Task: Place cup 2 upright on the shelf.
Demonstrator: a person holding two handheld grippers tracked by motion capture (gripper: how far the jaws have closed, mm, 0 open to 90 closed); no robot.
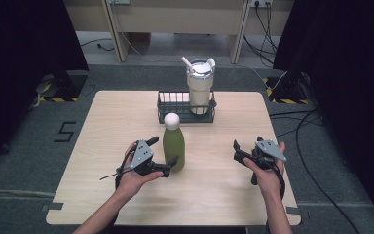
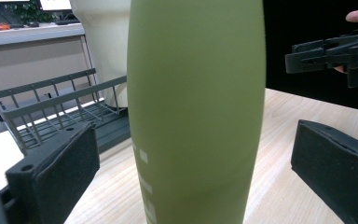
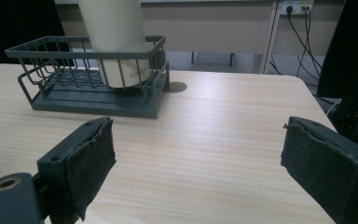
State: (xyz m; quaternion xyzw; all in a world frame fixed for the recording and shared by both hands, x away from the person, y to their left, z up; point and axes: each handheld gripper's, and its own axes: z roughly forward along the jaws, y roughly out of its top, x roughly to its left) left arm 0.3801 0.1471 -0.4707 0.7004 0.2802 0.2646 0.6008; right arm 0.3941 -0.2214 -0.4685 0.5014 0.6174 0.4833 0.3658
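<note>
An olive-green bottle [image 1: 174, 146] with a white cap stands upright near the middle of the wooden table [image 1: 126, 117]. My left gripper [image 1: 161, 156] is open around the bottle's lower body. In the left gripper view the bottle [image 2: 196, 93] stands between the two pads with a gap on each side. My right gripper [image 1: 237, 152] is open over bare table at the right, held by a hand. Its pads [image 3: 91, 158] have nothing between them. It also shows far off in the left gripper view, beyond the bottle, as the right gripper [image 2: 335, 51].
A dark wire basket [image 1: 173, 105] sits at the table's far middle, with a cream tumbler [image 1: 199, 87] with lid and straw standing in its right end. Basket [image 3: 93, 100] and tumbler [image 3: 116, 42] lie ahead-left of my right gripper. Black curtains flank the table.
</note>
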